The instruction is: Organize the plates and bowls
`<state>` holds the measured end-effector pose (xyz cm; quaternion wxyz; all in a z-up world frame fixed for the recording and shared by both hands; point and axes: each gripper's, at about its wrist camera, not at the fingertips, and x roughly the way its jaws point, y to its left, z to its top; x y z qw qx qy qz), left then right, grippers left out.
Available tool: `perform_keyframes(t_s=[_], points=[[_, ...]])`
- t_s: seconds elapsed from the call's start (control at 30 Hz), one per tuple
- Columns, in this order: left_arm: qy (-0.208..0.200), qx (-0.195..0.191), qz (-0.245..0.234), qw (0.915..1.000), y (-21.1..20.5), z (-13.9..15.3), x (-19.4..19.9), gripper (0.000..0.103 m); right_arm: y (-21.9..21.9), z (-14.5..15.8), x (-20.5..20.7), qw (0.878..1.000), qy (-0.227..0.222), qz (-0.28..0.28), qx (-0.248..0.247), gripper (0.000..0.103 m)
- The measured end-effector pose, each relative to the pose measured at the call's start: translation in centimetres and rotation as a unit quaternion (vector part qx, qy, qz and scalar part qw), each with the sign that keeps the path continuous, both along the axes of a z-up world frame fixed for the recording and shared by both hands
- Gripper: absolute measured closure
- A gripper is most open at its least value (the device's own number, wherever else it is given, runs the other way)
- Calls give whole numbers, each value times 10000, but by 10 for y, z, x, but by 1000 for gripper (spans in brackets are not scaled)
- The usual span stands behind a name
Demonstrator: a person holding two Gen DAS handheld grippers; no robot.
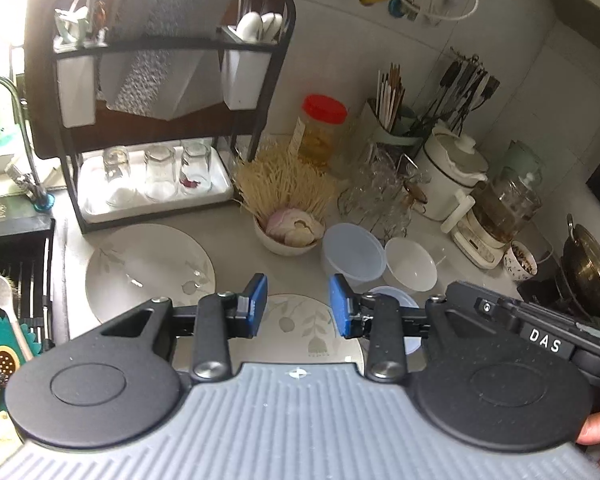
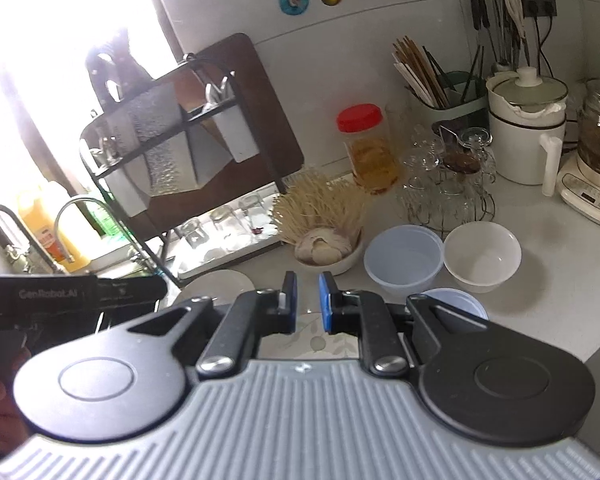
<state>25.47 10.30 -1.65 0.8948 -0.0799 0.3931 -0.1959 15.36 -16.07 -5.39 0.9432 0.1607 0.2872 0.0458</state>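
Observation:
A large leaf-patterned plate [image 1: 148, 268] lies on the counter in front of the dish rack. A smaller leaf-patterned plate [image 1: 300, 324] lies right below my left gripper [image 1: 298, 304], which is open and empty above it. A translucent plastic bowl [image 1: 352, 254], a white bowl [image 1: 410, 266] and a small bluish bowl [image 1: 392, 296] stand to the right. In the right wrist view my right gripper [image 2: 308, 300] is open a narrow gap, empty, above the smaller plate [image 2: 320, 340], left of the plastic bowl [image 2: 402, 260], the white bowl [image 2: 482, 256] and the bluish bowl [image 2: 456, 302].
A black dish rack [image 1: 152, 128] with glasses stands at the back left. A bowl of garlic and noodles [image 1: 288, 232], a red-lidded jar [image 1: 320, 132], a glass-cup stand [image 1: 380, 196], a chopstick holder [image 2: 444, 92], pots and kettles [image 2: 524, 128] crowd the back. The sink [image 1: 12, 280] is left.

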Motion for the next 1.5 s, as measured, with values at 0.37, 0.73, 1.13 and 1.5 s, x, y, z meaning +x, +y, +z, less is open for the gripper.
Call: perform_keyframes(t_s=[0.37, 0.73, 1.13, 1.5], points=[[162, -46, 517, 9985, 23, -9, -28, 63, 9, -2, -9, 9990, 195, 400, -76, 87], [254, 20, 1326, 9908, 42, -22, -51, 57, 21, -8, 1, 9924, 327, 1153, -296, 87], [363, 62, 2143, 9761, 54, -34, -71, 51, 19, -22, 14, 9812, 515, 1817, -393, 87], [409, 170, 2106, 9766, 58, -33, -63, 48, 26, -22, 21, 9778, 524, 1999, -359, 60]])
